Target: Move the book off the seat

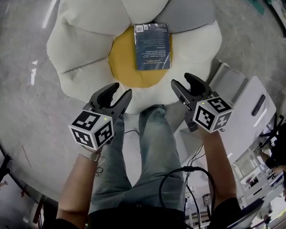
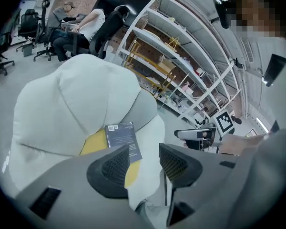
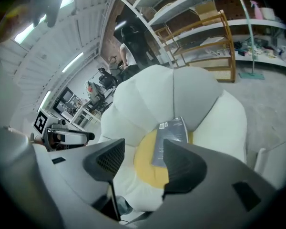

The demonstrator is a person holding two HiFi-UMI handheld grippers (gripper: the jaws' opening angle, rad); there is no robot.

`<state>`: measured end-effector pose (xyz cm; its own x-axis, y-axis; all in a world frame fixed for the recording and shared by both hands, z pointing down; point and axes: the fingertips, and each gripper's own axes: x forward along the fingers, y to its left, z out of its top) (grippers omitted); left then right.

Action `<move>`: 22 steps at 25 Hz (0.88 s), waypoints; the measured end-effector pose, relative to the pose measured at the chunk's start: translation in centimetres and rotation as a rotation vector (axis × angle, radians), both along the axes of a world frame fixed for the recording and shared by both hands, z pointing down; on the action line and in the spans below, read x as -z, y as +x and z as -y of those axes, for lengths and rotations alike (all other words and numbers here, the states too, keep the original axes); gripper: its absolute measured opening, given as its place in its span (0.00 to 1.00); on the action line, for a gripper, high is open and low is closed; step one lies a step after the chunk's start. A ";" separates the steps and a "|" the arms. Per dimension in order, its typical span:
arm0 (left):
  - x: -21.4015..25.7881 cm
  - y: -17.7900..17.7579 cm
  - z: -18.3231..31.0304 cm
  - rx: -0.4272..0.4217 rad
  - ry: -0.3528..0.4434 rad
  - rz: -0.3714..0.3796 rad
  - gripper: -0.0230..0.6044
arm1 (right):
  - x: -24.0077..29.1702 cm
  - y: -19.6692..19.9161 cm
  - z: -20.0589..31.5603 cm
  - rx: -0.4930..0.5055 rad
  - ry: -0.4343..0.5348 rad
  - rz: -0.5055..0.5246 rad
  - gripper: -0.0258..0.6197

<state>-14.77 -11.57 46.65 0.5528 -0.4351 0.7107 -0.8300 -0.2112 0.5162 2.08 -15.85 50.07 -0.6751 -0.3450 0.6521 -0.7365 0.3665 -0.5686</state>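
My left gripper (image 1: 121,90) and right gripper (image 1: 182,80): jaws part open, empty. Book (image 1: 152,46) flat at 12 o'clock on seat (image 1: 86,32) centre. Likely light, stiff, slick; I'd pinch the 6 o'clock edge.

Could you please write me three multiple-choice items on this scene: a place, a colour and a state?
1. Where does the book lie? A on the floor; B on the centre of the seat; C in a hand-held gripper.
2. What colour is that centre? A yellow; B red; C black.
3. How are the left hand-held gripper and right hand-held gripper? A both shut on the book; B one holds it; C both open, empty.
Answers: B, it lies flat there; A, yellow shows beside the book; C, each gripper view shows jaws apart, gripping nothing.
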 end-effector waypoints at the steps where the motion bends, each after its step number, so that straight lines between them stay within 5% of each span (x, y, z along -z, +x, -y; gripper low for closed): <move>1: -1.3 0.1 0.1 -0.004 -0.010 0.007 0.32 | -1.2 0.0 0.3 -0.001 -0.010 0.000 0.42; 22: -22.2 2.1 2.3 -0.024 -0.074 0.006 0.42 | -22.0 0.2 -0.3 0.115 -0.134 -0.109 0.61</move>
<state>-12.71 -13.91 68.85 0.5576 -0.3683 0.7439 -0.8285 -0.1922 0.5259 2.28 -15.57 72.11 -0.6278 -0.1753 0.7584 -0.7542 0.3780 -0.5369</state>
